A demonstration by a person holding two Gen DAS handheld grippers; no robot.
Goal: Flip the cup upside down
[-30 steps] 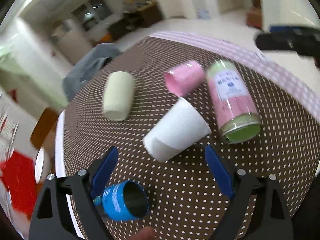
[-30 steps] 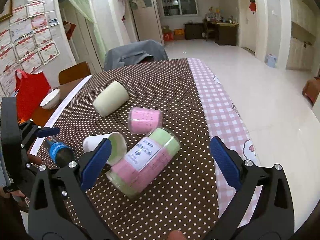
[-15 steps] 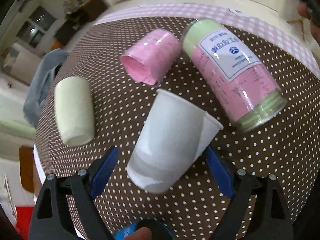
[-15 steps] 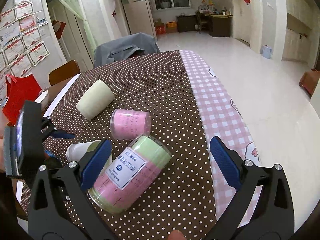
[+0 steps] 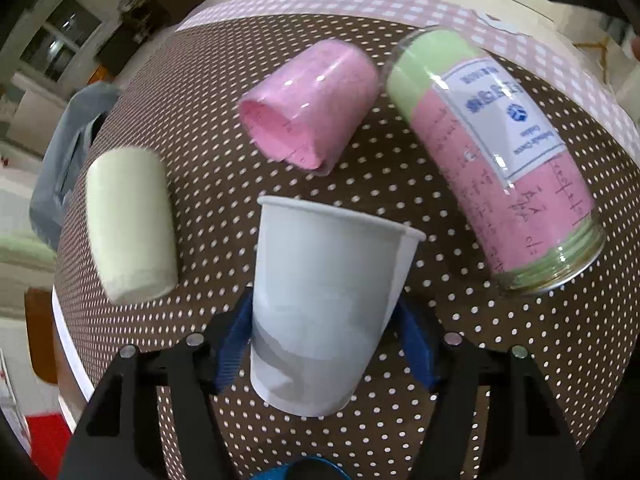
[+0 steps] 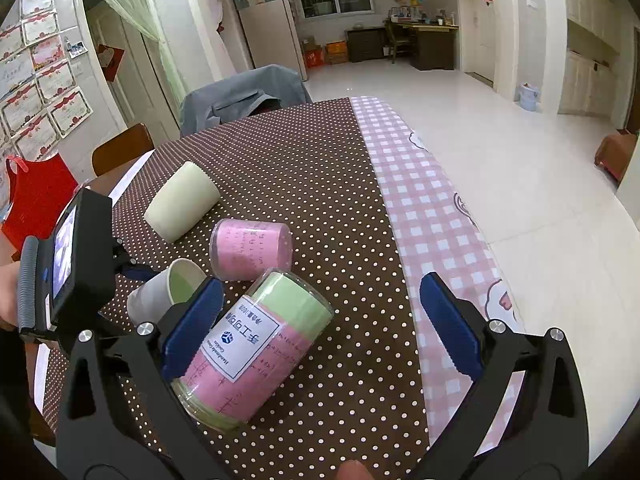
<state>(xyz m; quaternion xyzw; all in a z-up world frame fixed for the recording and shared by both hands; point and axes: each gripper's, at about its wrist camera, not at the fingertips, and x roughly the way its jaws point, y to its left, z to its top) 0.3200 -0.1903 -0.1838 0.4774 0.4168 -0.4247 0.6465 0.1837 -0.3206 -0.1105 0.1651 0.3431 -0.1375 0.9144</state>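
A white paper cup [image 5: 320, 300] lies on its side on the dotted brown tablecloth, base toward the camera, mouth pointing away. My left gripper [image 5: 326, 344] is shut on the cup near its base, blue pads pressing both sides. The cup also shows in the right wrist view [image 6: 168, 292], with the left gripper body [image 6: 68, 264] beside it. My right gripper [image 6: 320, 320] is open and empty, above the clear jar [image 6: 252, 356].
A pink cup [image 5: 308, 104], a pale cream cup [image 5: 128, 224] and a clear jar with pink and green filling [image 5: 496, 156] lie on their sides around the white cup. A blue can [image 5: 304, 470] lies under the left gripper. The pink checked table edge [image 6: 432, 216] runs on the right.
My left gripper moved forward over the white cup and closed on it. The blue can slid out under the view's bottom edge. The right gripper stayed open, drifting slightly.
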